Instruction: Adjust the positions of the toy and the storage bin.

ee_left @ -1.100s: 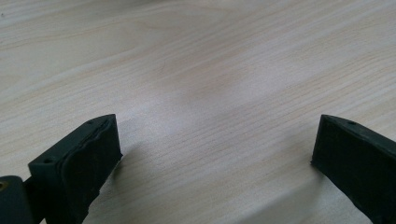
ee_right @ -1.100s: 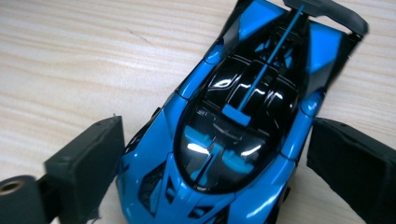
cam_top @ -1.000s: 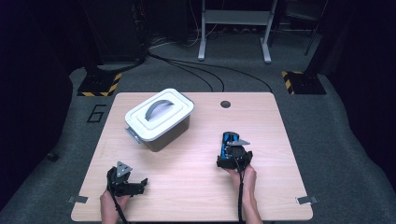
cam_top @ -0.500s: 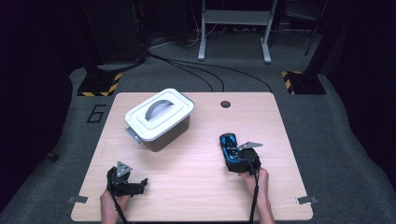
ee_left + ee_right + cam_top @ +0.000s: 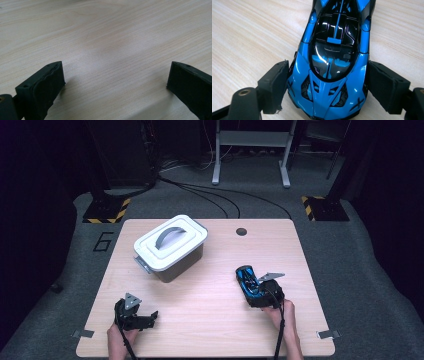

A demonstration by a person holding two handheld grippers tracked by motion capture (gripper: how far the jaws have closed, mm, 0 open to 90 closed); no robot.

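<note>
Right jaws first: they sit either side of the glossy blue and black toy sports car (image 5: 334,62), pads pressed to its flanks at one end of the body, so the right gripper (image 5: 261,296) has the car clamped. In the right gripper view the wheels look to be at or just above the wood; I can't tell whether it is lifted or resting. From above, the car lies on the right half of the pale wooden bench (image 5: 210,330), pointing away from the person, toward the far edge.

Over to the left gripper (image 5: 113,82): jaws spread wide, nothing between them but bare wood grain. In the high view it sits low at the near left of the bench, holding nothing.

Further out, the white plastic storage box with grey handle (image 5: 170,247) stands at the far left, lid on and apparently seated, well apart from the car.

My read on progress: the grasp is made, and that's about all. If the car is bound for that box, the lid has to come off and the carry across is yet to be done
</note>
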